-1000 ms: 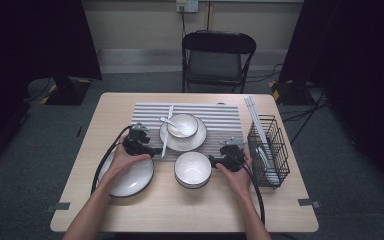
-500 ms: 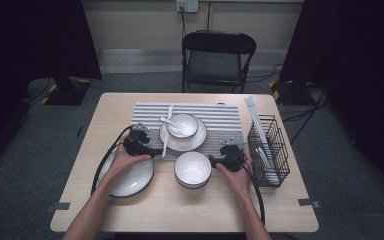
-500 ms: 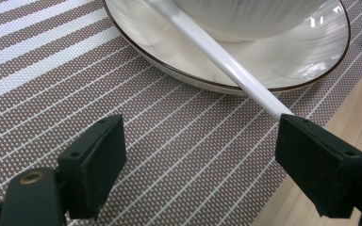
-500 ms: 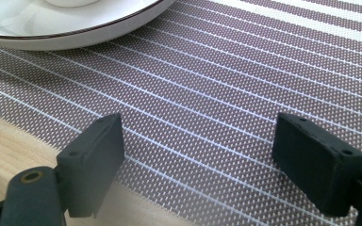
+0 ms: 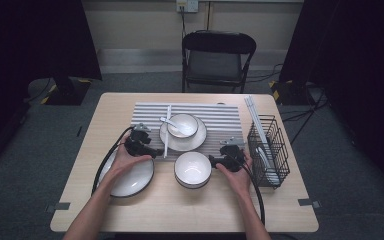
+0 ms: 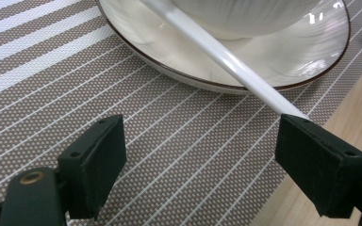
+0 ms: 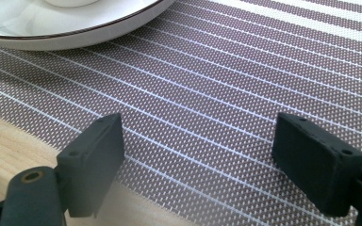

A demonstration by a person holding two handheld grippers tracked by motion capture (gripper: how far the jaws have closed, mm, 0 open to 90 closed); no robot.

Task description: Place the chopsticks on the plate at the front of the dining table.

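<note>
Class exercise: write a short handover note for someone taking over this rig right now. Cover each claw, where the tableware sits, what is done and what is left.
Left claw: open, low over the striped mat, one jaw at the end of the white chopstick leaning on the plate.
Right claw: open, empty, over the mat beside the stacked bowls.
Large plate lies under the left hand; wire rack at right holds a plate.
Nothing gripped yet; probable next step: close on the chopstick.

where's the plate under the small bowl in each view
High view: the plate sits mid-table on the striped mat, under the small bowl.
Left gripper view: the plate fills the top, a white stick lying across its rim.
Right gripper view: its rim curves across the top left.
Shared landmark: the striped mat.
</note>
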